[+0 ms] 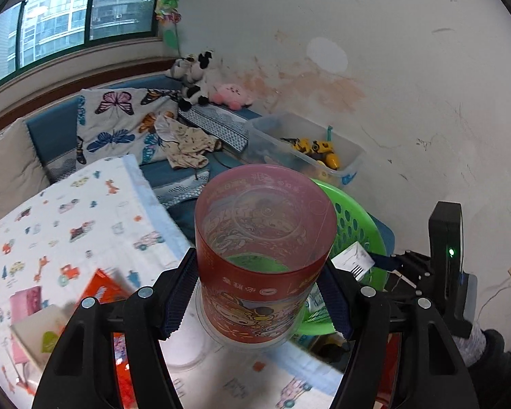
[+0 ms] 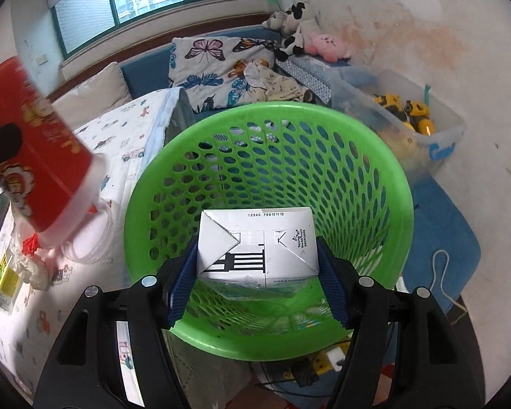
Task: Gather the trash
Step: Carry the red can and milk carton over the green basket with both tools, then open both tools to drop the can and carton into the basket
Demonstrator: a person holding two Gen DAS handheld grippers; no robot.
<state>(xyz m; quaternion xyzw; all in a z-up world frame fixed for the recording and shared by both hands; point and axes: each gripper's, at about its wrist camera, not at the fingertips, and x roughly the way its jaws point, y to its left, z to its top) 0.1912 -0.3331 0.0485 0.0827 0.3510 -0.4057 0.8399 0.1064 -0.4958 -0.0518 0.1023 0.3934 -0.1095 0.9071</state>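
Note:
My left gripper [image 1: 259, 293] is shut on a red printed plastic tub [image 1: 264, 252], held above the table with its open mouth facing away; the tub also shows at the left of the right wrist view [image 2: 41, 156]. My right gripper [image 2: 257, 283] is shut on a white drink carton [image 2: 255, 243], held over the mouth of the green perforated basket [image 2: 385, 177]. In the left wrist view the basket [image 1: 354, 218] stands just behind and right of the tub, with the right gripper [image 1: 388, 262] and carton [image 1: 352, 259] above it.
The table [image 1: 51, 211] has a cartoon-print cloth with a clear lid [image 2: 92, 238], small boxes [image 2: 5, 279] and wrappers on it. A clear bin with yellow toys [image 2: 408, 116] stands by the wall. A bench with cushions and plush toys [image 2: 299, 34] lies behind.

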